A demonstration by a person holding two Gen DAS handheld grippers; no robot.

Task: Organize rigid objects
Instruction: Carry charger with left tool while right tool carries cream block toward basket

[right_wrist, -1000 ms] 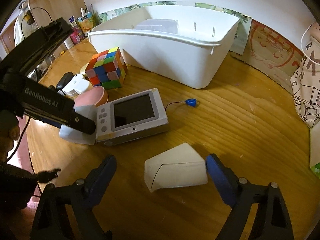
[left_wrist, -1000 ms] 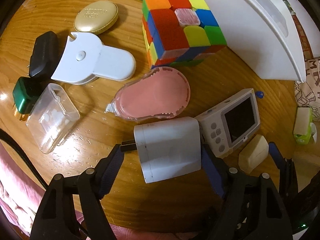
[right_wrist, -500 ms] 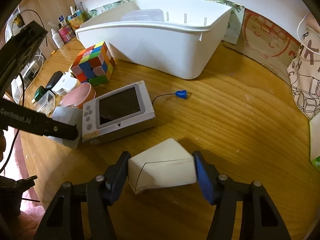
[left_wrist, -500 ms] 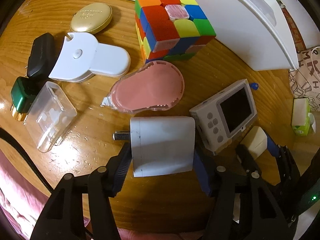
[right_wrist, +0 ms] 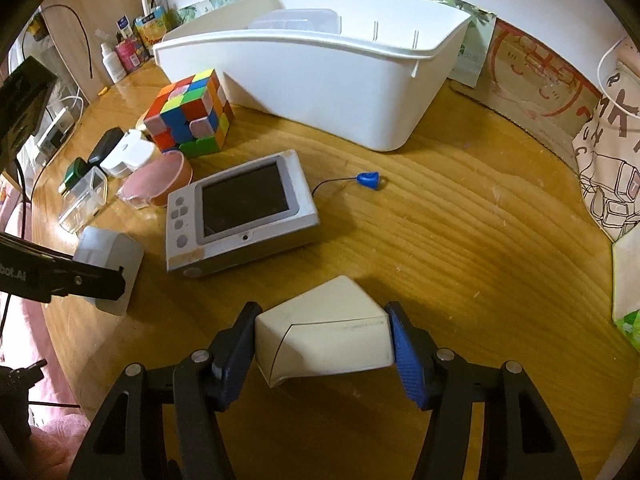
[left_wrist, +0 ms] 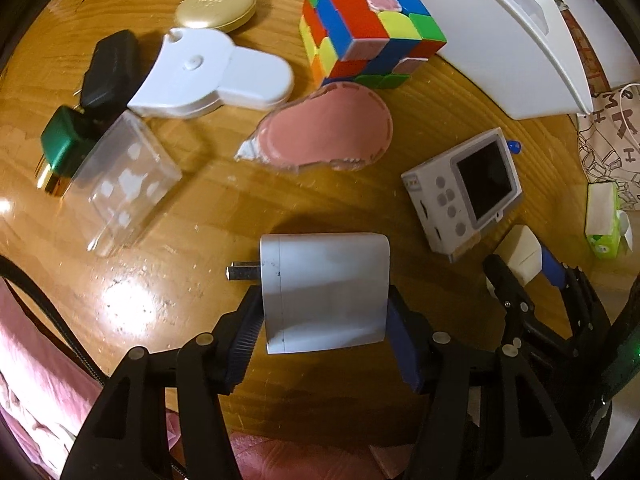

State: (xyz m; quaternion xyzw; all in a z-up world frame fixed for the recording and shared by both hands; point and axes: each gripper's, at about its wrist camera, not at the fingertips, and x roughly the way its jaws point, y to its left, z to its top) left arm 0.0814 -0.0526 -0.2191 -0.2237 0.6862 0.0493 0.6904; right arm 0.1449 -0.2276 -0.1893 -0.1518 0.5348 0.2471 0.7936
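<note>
A grey wall charger point(left_wrist: 325, 294) with prongs pointing left and a cream wedge-shaped case point(right_wrist: 326, 338) are each pinched by a claw — beyond them stands the open white bin point(right_wrist: 320, 76).

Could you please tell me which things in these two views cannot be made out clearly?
- White bin: in the right wrist view its wall hides the floor; only a clear lid-like top shows.
- Bottles at the back left, right wrist view: labels too small to read.
- Gold compact, left wrist view: lettering blurred.
- Grey charger: in the right wrist view the left gripper covers part.
</note>
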